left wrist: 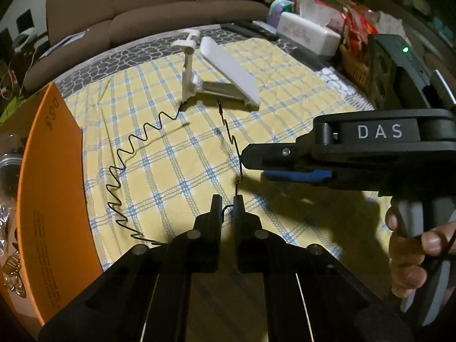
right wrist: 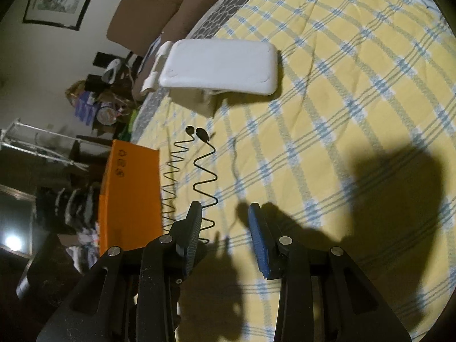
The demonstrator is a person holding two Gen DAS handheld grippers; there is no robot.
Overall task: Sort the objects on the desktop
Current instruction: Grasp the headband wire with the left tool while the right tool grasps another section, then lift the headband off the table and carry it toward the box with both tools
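- Currently the left gripper point(left wrist: 227, 204), black with two narrow fingers, has its jaws drawn nearly together on the thin black zigzag wire headband point(left wrist: 134, 139); the bend of the wire sits pinched between the fingertips.
- From that pinch the headband's two wavy legs spread out above the yellow, blue and white checked tablecloth point(left wrist: 176, 165): one leg runs left and forward past the orange box, the other rises straight ahead past the right gripper's tip.
- In the right wrist view the headband's two small black rounded end caps point(right wrist: 196, 132) lie close together, near the white stand.
- Right gripper point(right wrist: 225, 213), black with blue ribbed pads point(right wrist: 258, 239), has its fingers spread apart with nothing between them; its left finger is just beside one wavy leg of the headband, contact cannot be told.
- From the left wrist view the right gripper enters from the right side, body marked "DAS", with a hand point(left wrist: 413, 256) on its handle.
- Orange cardboard box point(left wrist: 54, 188) stands at the left edge of the cloth, its wall just beside the headband's left leg.
- White plastic folding stand point(left wrist: 219, 68) with a tilted flat plate sits farther back on the cloth, well apart from both grippers.
- White tissue box point(left wrist: 309, 32) and a brown sofa point(left wrist: 148, 2) lie beyond the cloth.
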